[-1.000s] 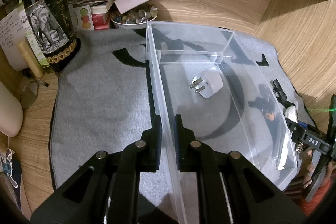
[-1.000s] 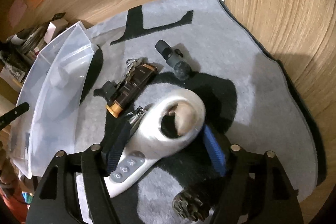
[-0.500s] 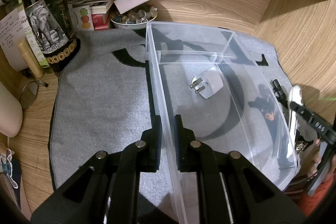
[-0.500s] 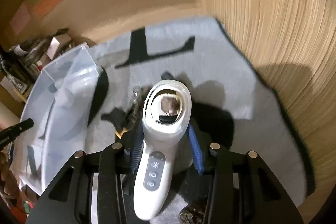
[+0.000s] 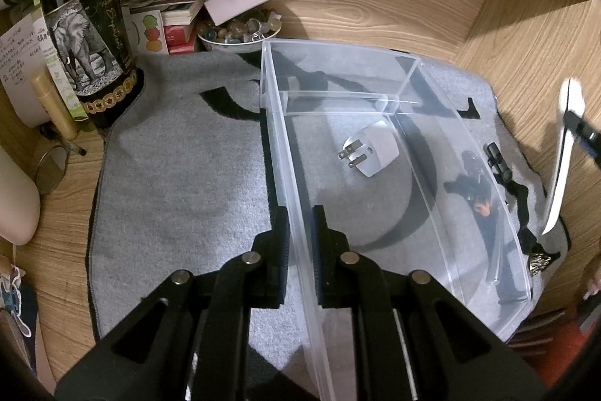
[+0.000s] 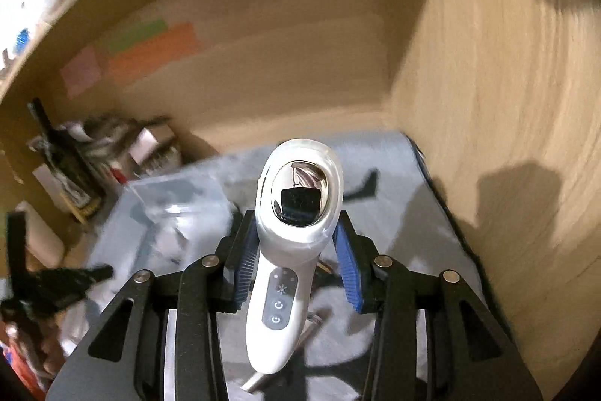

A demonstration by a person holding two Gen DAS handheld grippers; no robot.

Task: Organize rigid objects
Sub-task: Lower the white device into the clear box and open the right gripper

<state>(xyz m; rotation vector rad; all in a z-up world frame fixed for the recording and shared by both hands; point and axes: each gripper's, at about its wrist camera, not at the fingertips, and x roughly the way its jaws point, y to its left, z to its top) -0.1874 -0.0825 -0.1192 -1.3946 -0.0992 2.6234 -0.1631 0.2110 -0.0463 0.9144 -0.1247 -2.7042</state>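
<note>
**Operator:** Since the earlier frames, what has moved? Left wrist view first.

**Technician:** Almost nothing there. Left gripper (image 5: 300,243) is where it was, its fingers (image 5: 281,232) clamped on the near wall of the clear plastic bin (image 5: 469,153), which has not shifted on the grey mat (image 5: 180,183). White plug adapter (image 5: 370,149) lies inside the bin as before. At the right edge, the white handheld device (image 5: 563,156) now hangs blurred in the air, clear of the mat, beyond the bin's right wall.

**Operator:** Right wrist view?

**Technician:** Right gripper (image 6: 296,262) has lifted the device (image 6: 296,213) off the mat; a second ago it lay flat there with the blue pads only around it. The pads (image 6: 246,260) now grip the neck below the head, mirrored face towards the camera, buttons facing up. The bin appears blurred at lower left.

**Operator:** Handling properties?

**Technician:** Judged rigid, light to moderate in weight, top-heavy at the head. The glossy shell is probably slippery, and the polished face may scratch. Hold at the narrow neck, as now; the taper stops it sliding. Lower it into the bin, do not drop it.
</note>
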